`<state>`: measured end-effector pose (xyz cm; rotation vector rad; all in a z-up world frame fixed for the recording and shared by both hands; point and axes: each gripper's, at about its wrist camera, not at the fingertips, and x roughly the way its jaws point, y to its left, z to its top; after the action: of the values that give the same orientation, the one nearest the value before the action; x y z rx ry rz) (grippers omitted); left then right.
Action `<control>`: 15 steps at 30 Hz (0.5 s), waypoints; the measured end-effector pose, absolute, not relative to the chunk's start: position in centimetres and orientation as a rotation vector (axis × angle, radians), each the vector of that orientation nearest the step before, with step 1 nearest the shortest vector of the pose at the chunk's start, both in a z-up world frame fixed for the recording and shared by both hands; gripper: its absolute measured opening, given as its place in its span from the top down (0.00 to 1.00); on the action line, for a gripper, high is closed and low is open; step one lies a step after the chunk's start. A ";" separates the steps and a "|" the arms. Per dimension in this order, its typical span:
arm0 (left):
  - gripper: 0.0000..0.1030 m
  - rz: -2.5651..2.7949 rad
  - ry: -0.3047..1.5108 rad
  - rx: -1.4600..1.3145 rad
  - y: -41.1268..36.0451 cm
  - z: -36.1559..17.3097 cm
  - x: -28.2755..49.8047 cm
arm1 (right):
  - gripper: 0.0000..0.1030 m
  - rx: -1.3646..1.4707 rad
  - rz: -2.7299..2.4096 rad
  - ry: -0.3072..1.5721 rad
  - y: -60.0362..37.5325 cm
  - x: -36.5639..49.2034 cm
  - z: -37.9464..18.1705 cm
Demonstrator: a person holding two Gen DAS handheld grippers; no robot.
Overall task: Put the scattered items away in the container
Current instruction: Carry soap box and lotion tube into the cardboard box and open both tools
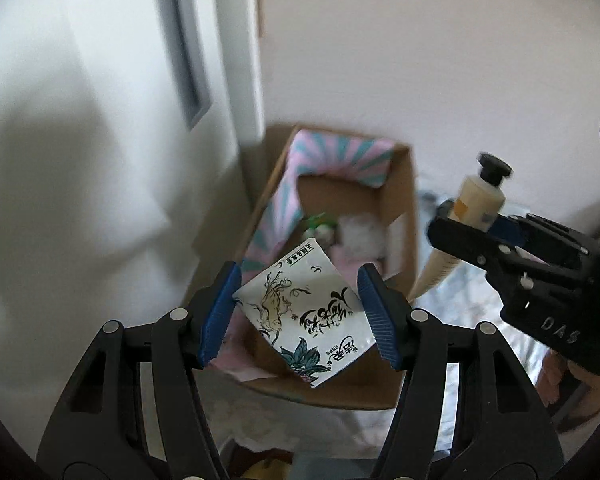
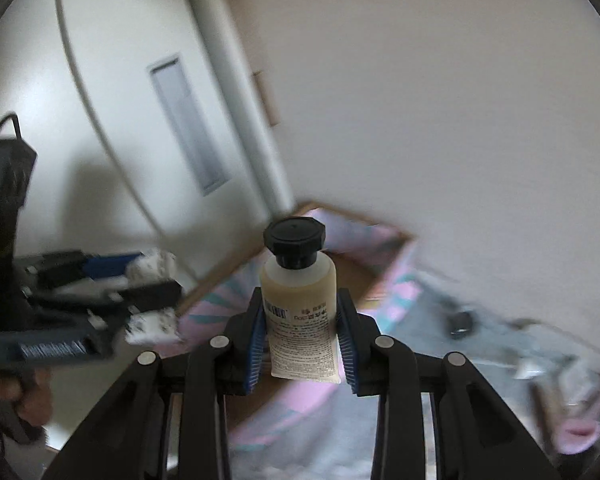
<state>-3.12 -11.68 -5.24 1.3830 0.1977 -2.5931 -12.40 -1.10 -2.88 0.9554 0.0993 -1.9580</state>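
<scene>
My left gripper (image 1: 298, 308) is shut on a white tissue packet (image 1: 304, 316) with ink drawings and holds it above a cardboard box (image 1: 400, 200) lined with pink and teal paper. My right gripper (image 2: 300, 336) is shut on a cream tube (image 2: 300, 316) with a black cap, held upright. The same tube (image 1: 480, 196) and right gripper (image 1: 496, 236) show at the right of the left wrist view, beside the box. The box (image 2: 396, 272) lies ahead of the tube in the right wrist view. The left gripper (image 2: 140, 304) appears blurred at the left there.
Inside the box lie a green item (image 1: 318, 222) and a white crumpled item (image 1: 360, 232). A white wall (image 1: 440, 60) and a door (image 1: 100, 120) stand behind the box. A small dark object (image 2: 460, 322) lies on the grey cloth (image 2: 492, 344) to the right.
</scene>
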 end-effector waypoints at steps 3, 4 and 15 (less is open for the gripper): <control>0.44 -2.560 0.219 1.429 -12.3 -8.4 -3.2 | 0.70 1.049 -1.895 0.030 -3.7 -12.7 -4.9; 0.44 -2.559 0.239 1.442 -12.6 -8.9 -3.2 | 0.70 1.078 -1.887 0.031 -4.5 -12.8 -5.6; 0.44 -2.569 0.342 1.513 -13.2 -12.5 -4.1 | 0.70 1.201 -1.891 0.194 -7.7 -13.0 -9.9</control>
<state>-4.07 -13.17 -12.55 1.5131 0.3418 -2.5685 -13.01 -7.66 -9.90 1.2011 0.1938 -1.8913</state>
